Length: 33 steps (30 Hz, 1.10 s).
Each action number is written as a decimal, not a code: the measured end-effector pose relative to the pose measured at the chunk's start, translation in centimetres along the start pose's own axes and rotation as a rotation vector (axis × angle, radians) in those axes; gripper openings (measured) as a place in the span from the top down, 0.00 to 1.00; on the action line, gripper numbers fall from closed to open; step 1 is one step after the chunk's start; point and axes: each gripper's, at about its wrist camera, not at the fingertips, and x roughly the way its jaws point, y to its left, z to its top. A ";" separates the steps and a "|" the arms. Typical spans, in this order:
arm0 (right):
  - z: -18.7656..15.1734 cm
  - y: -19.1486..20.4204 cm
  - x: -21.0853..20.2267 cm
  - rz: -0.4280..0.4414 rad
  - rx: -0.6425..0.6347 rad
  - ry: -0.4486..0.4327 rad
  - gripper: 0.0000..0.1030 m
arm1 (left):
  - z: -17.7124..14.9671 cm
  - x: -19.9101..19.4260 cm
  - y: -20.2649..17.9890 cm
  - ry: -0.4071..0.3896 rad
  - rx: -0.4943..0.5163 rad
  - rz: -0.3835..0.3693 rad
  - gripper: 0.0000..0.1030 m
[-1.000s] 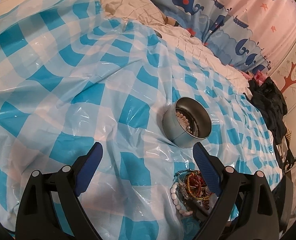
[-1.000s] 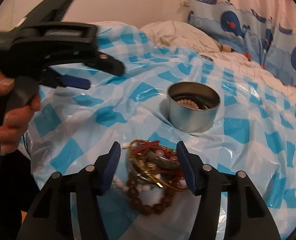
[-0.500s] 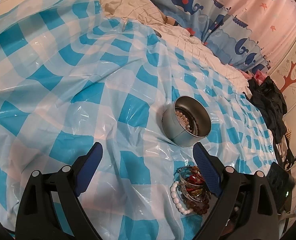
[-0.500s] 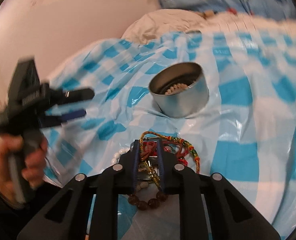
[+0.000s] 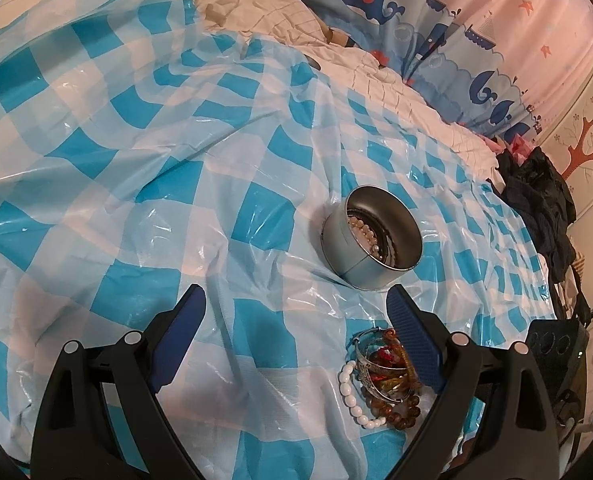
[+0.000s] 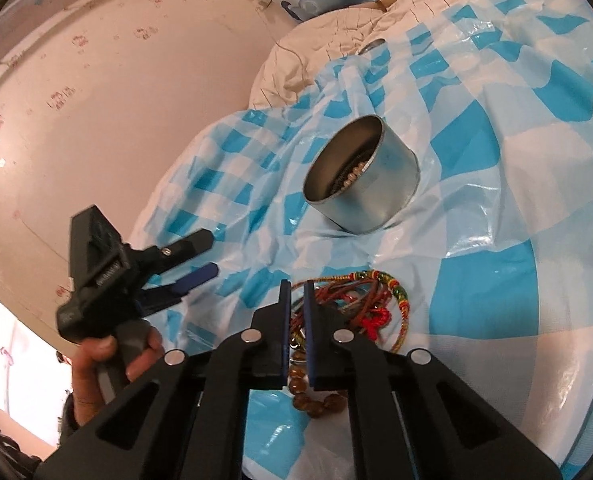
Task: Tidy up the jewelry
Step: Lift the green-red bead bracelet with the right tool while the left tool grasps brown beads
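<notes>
Right gripper (image 6: 296, 292) jaws just closing onto the bracelet pile (image 6: 352, 304) near the tin (image 6: 362, 184); left gripper (image 5: 296, 312) jaws wide open, empty.

Checked plastic sheet (image 5: 224, 184) over a bed carries a tin (image 5: 370, 264) and bracelets (image 5: 384, 376)

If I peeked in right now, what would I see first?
Probably the blue-and-white checked sheet spread over the bed, with a shiny round tin in the middle and pale beads inside. Just in front lies a tangle of bracelets; the right gripper has just closed its jaws among its red cords.
</notes>
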 end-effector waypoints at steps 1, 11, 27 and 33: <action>0.1 0.0 0.0 0.010 0.003 -0.002 0.94 | 0.0 0.0 0.0 0.001 0.001 0.000 0.15; 0.2 3.7 1.5 -0.138 -0.201 0.018 0.45 | 0.0 0.3 -0.2 0.008 0.008 0.001 0.15; 1.0 3.6 1.5 -0.235 -0.235 0.024 0.96 | -0.4 1.1 -0.8 0.025 0.029 0.002 0.15; 1.9 -0.3 -2.5 -0.076 0.013 -0.067 0.96 | -0.8 1.7 -1.6 0.042 0.072 -0.004 0.15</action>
